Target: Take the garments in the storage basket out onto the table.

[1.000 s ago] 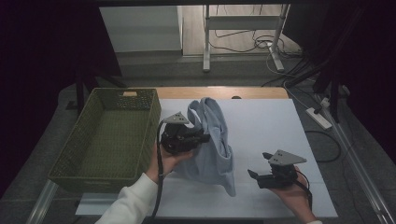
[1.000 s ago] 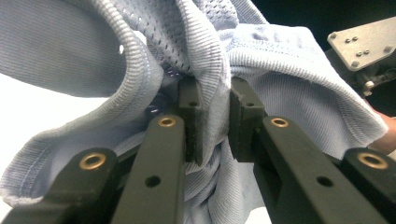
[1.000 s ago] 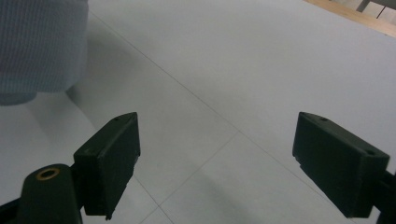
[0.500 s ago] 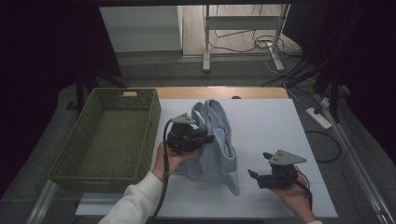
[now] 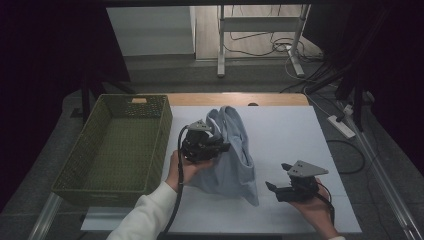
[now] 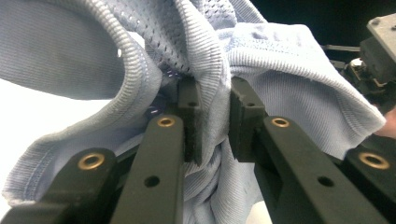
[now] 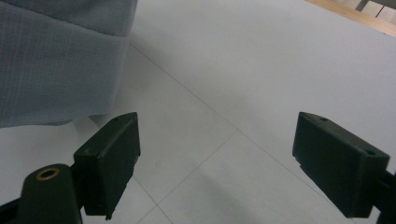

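1. Nearest, the right tongs rest low on the bench, their blocky matte-black jaws standing wide apart with only bare white surface between them, a grey three-cornered plate on top.
2. Just beyond, to the left, the pale blue garment is lifted off the white bench in a soft, drooping bundle; its lower hem hangs down to the surface near the right tongs.
3. The left tongs are clamped on a bunched fold of that garment; the left gripper view shows ribbed edging and fine mesh knit pinched between the flat black pads.
4. Further left stands a rectangular olive-green woven basket, its walls a coarse open weave.
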`<state>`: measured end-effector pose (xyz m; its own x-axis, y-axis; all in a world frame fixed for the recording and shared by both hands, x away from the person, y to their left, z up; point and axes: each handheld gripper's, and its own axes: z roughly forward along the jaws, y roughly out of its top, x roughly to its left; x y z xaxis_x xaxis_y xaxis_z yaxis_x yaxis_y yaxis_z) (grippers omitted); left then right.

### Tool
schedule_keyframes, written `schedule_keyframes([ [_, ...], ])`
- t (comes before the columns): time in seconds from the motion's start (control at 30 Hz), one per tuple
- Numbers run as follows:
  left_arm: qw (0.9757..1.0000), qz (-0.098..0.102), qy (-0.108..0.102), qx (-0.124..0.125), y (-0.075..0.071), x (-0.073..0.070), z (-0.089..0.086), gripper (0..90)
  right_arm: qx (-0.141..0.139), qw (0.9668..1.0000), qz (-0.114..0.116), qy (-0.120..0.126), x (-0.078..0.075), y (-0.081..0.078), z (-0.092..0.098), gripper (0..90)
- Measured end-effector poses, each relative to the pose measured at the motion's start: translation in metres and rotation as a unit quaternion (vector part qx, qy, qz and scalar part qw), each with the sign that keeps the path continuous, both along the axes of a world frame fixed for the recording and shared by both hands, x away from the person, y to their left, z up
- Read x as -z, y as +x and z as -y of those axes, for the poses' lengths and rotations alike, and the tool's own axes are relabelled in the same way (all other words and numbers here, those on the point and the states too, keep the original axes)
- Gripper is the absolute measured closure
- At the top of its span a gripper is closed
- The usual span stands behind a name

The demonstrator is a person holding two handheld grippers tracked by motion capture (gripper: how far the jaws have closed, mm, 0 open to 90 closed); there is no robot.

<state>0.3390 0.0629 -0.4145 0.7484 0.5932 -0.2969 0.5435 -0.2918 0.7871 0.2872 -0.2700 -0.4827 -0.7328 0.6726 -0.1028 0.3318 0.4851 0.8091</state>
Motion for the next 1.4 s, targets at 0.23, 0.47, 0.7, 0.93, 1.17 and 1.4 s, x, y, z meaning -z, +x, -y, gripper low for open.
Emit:
schedule_keyframes([
  [0.23, 1.0000, -0.004, 0.004, -0.004, 0.009, 0.005, 0.004, 76.4, -0.001, 1.0000, 0.000, -0.001, 0.000, 0.000, 0.000, 15.1],
  [0.47, 0.9999, -0.007, 0.009, -0.007, 0.016, 0.008, 0.007, 76.0, 0.001, 1.0000, -0.002, -0.002, 0.000, 0.000, 0.001, 15.1],
  [0.7, 0.9997, 0.000, 0.012, -0.021, 0.019, 0.010, 0.008, 68.9, 0.001, 1.0000, -0.002, -0.002, 0.000, 0.000, 0.001, 15.1],
  [0.93, 0.9992, 0.007, -0.005, -0.039, 0.016, 0.004, -0.007, 35.2, 0.002, 1.0000, -0.001, 0.001, 0.000, 0.000, 0.001, 15.1],
  [1.17, 0.9989, 0.016, -0.002, -0.044, 0.006, -0.001, -0.022, 32.7, 0.002, 1.0000, 0.001, 0.000, 0.000, 0.000, 0.001, 15.1],
  [1.4, 0.9987, 0.026, 0.005, -0.043, -0.012, -0.001, -0.038, 32.6, 0.001, 1.0000, 0.001, 0.000, -0.001, 0.000, 0.000, 15.2],
])
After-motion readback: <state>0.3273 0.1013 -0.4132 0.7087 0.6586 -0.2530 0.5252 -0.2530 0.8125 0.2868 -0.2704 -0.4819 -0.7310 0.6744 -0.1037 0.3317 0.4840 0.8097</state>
